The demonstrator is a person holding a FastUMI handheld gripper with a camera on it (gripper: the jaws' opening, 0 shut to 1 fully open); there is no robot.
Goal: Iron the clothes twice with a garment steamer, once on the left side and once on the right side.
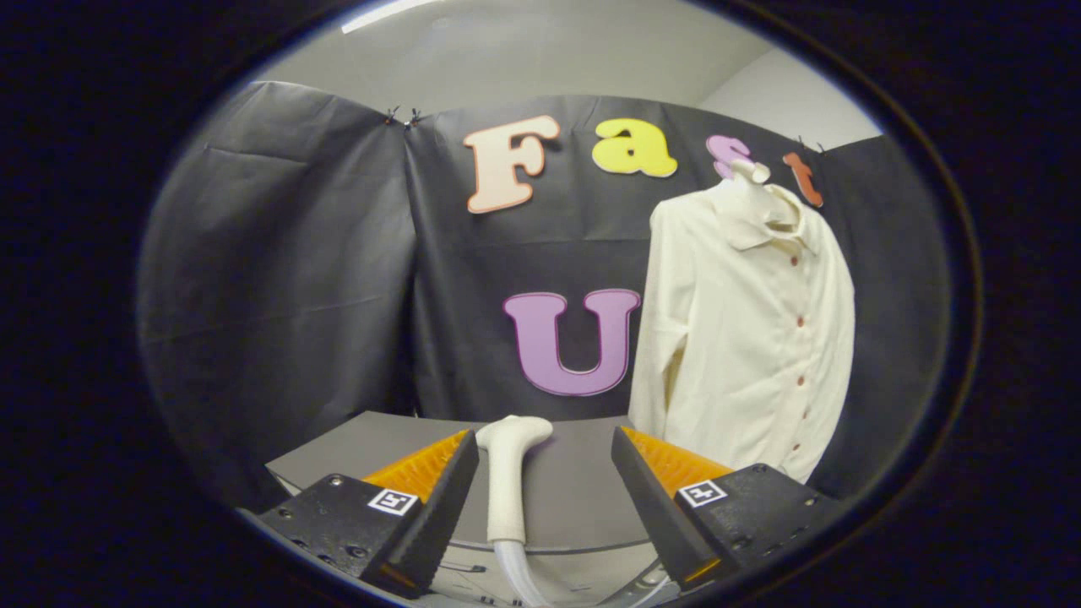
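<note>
Cream-white cloth made up the shirt (743, 329), which hung on a pale hanger (747, 171) against the black booth wall (287, 279), well beyond the fingers and off to the right of them. It faced the camera with its collar at the top, a row of small dark buttons running down its front, and one long sleeve hanging along its left edge.

The gripper (545, 507) stood wide open, its two fingers (439, 498) spread apart and holding nothing. Between them, nearer the left finger, lay the white steamer handle (509, 481), standing roughly upright with its head bent over toward the right at the top. Whether the left finger touched it could not be told; the right finger was clearly apart from it. A pale hose (517, 574) ran down from the handle's lower end.

The handle rested over a grey table (583, 490) that stretched ahead of the fingers to the foot of the wall. The shirt's lower hem hung near the table's far right side.
</note>
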